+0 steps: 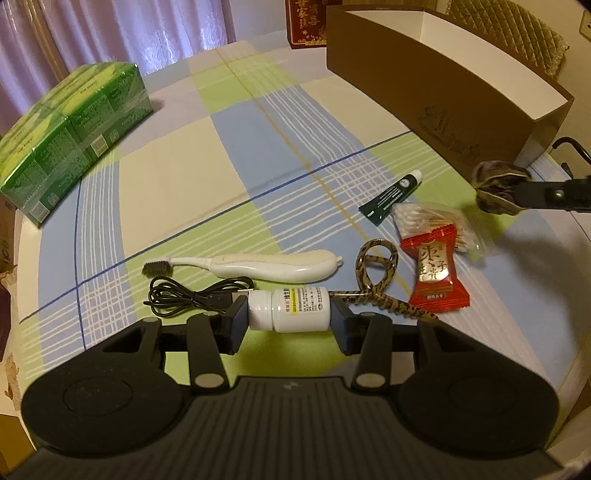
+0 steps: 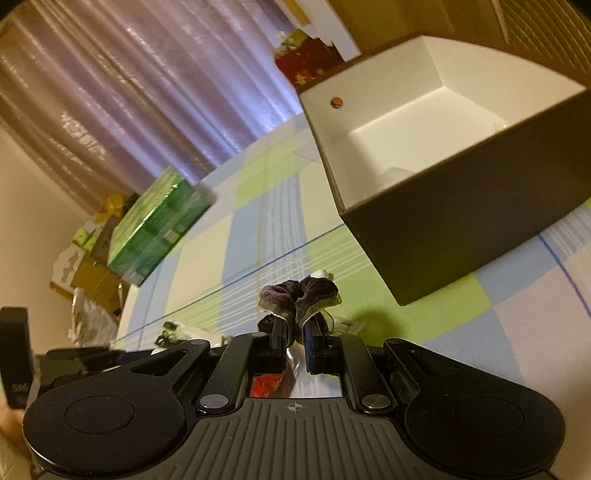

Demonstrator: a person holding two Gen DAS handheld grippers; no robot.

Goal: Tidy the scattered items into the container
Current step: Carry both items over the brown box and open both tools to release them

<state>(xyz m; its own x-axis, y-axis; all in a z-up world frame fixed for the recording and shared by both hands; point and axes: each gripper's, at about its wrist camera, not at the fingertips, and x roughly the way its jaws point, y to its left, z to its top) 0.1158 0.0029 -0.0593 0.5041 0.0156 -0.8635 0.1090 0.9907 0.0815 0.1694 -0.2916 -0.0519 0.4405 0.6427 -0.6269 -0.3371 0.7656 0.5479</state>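
Observation:
My left gripper point(image 1: 289, 316) is shut on a white pill bottle point(image 1: 288, 309), lying sideways between its pads just above the checked cloth. Around it lie a white electric toothbrush point(image 1: 258, 266), a coiled black cable point(image 1: 188, 296), a leopard-print band point(image 1: 380, 280), a red candy packet point(image 1: 436, 273), a cotton-swab bag point(image 1: 439, 225) and a dark green tube point(image 1: 393, 195). My right gripper point(image 2: 294, 332) is shut on a dark velvet scrunchie point(image 2: 299, 295), held in the air in front of the brown box point(image 2: 480, 221) with a white inside. From the left wrist camera that scrunchie point(image 1: 498, 186) hangs near the box point(image 1: 424, 85).
A shrink-wrapped pack of green boxes point(image 1: 70, 136) sits at the table's far left. A red carton point(image 1: 306, 26) stands behind the brown box. Purple curtains hang beyond the table. The table edge point(image 1: 576, 354) curves close on the right.

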